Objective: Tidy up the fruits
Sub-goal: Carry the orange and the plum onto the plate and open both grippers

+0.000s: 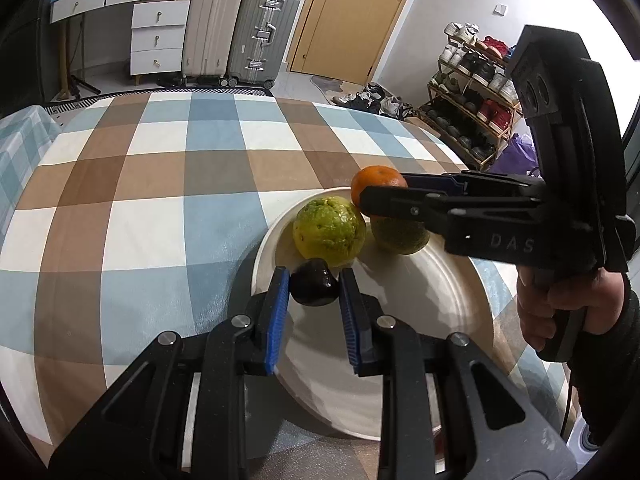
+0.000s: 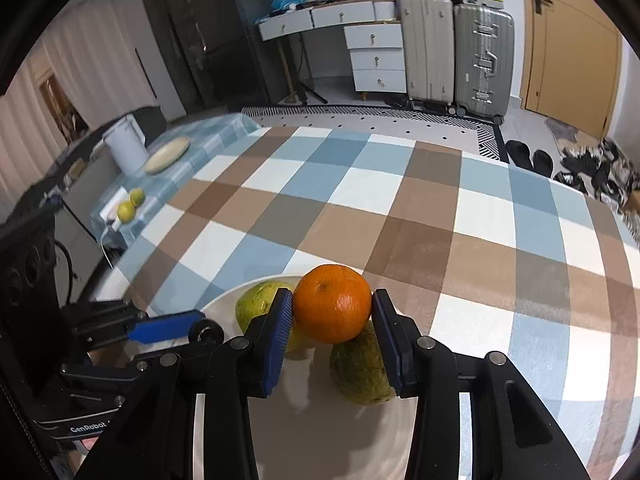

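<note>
A white plate (image 1: 420,320) sits on the checked tablecloth and holds two yellow-green fruits (image 1: 329,230) (image 1: 400,234) and a small dark fruit (image 1: 313,287). My left gripper (image 1: 314,280) has its blue pads on either side of the dark fruit, close to it; contact is unclear. My right gripper (image 2: 333,310) is shut on an orange (image 2: 332,303) and holds it just above the green fruits (image 2: 360,372) (image 2: 258,306) over the plate (image 2: 312,432). The orange (image 1: 378,184) and right gripper (image 1: 384,196) also show in the left wrist view.
The checked cloth (image 2: 400,200) covers the table. A side table at the left holds two more green fruits (image 2: 131,204), a white pot (image 2: 125,144) and a wooden plate (image 2: 167,155). Suitcases (image 2: 456,48), drawers and a shoe rack (image 1: 472,100) stand beyond.
</note>
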### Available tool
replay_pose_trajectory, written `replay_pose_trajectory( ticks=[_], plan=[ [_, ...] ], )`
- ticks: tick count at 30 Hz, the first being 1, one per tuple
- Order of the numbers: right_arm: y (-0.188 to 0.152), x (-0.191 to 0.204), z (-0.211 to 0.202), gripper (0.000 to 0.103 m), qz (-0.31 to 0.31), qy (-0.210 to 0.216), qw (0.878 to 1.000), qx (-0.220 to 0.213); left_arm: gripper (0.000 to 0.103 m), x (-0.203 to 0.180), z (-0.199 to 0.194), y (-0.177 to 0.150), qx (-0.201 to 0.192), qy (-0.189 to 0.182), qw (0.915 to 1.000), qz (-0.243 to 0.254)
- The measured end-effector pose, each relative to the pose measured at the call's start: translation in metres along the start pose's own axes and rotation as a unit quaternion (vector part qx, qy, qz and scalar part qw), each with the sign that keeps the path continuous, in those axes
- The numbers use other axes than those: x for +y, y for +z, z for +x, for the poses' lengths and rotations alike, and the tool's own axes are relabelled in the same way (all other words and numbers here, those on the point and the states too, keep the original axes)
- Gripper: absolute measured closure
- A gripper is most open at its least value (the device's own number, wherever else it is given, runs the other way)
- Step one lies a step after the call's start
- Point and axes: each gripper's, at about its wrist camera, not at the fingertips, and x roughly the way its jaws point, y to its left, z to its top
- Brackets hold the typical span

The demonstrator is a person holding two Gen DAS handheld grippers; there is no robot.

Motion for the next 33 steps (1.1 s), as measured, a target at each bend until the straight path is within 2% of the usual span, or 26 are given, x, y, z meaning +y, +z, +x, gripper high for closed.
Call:
replay_pose_trajectory(
  ticks=[9,15,23,25,26,29,33],
  plan=[
    [-0.001,0.003,0.0,0.061,-0.008,-0.005,1.0,0.005,0.081,0.002,0.0,-0.002,0.002,0.006,1.0,-0.001],
    [-0.001,0.001,0.0,0.061,0.005,0.016,1.0,0.014,0.081,0.001,-0.001,-0.004,0.003,0.009,1.0,-0.002],
    [-0.002,0.005,0.0,0.061,-0.009,0.002,1.0,0.017,0.08,0.001,-0.003,-0.003,-0.002,0.011,0.9999,-0.001],
    [-0.003,0.006,-0.001,0.059,-0.014,-0.002,1.0,0.015,0.08,0.001,-0.004,-0.003,-0.003,0.011,0.9999,-0.001],
    [-0.003,0.006,-0.003,0.055,-0.014,-0.004,1.0,0.013,0.08,0.0,-0.005,-0.003,-0.004,0.011,0.9999,0.0],
    [-0.003,0.005,-0.012,0.053,-0.013,-0.002,1.0,0.002,0.077,-0.001,-0.009,-0.003,-0.006,0.018,0.9998,0.002],
    [-0.006,0.003,-0.03,0.045,-0.005,0.002,1.0,-0.018,0.067,-0.004,-0.022,-0.004,-0.013,0.025,0.9996,-0.001]
  ],
)
